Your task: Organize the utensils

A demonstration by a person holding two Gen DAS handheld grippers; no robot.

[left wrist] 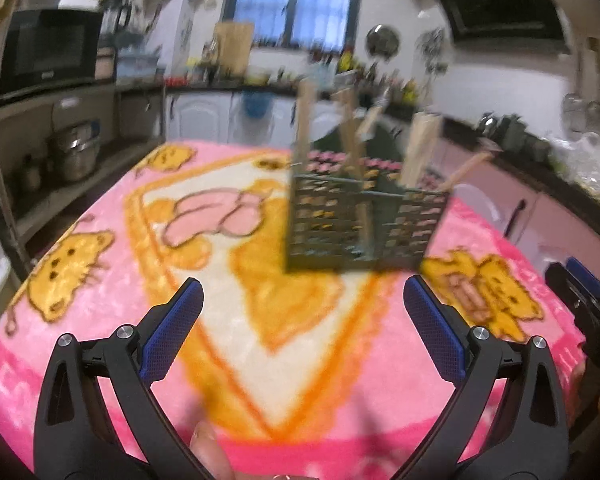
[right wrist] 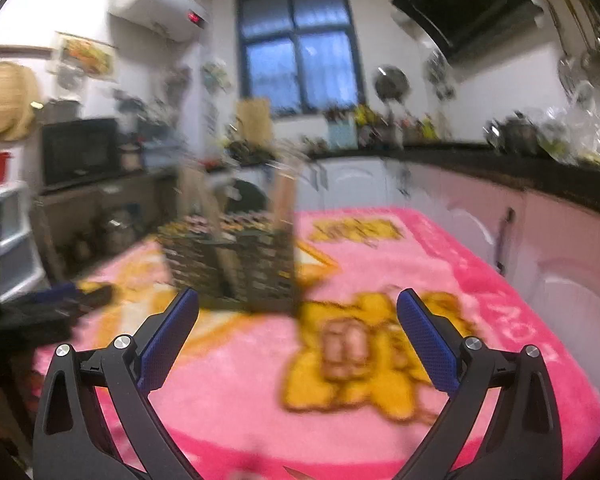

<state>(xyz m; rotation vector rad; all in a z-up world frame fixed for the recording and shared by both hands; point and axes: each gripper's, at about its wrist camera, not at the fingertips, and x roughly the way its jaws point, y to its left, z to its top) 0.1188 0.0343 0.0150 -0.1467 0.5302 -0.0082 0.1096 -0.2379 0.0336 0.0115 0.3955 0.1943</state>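
A dark green slotted utensil basket (left wrist: 360, 224) stands on the pink cartoon blanket (left wrist: 140, 248), with several wooden-handled utensils (left wrist: 304, 120) standing upright in it. My left gripper (left wrist: 303, 300) is open and empty, just in front of the basket. In the right wrist view the basket (right wrist: 228, 260) is ahead to the left, blurred, with wooden handles (right wrist: 284, 200) sticking up. My right gripper (right wrist: 298, 308) is open and empty, over the blanket (right wrist: 380, 360). The right gripper also shows at the left wrist view's right edge (left wrist: 580, 300).
A microwave (left wrist: 48, 52) and steel pots (left wrist: 76, 152) sit on shelves to the left. A dark counter (right wrist: 500, 160) with clutter and white and pink cabinets (right wrist: 480, 220) runs along the back and right. A window (right wrist: 300, 68) is at the back.
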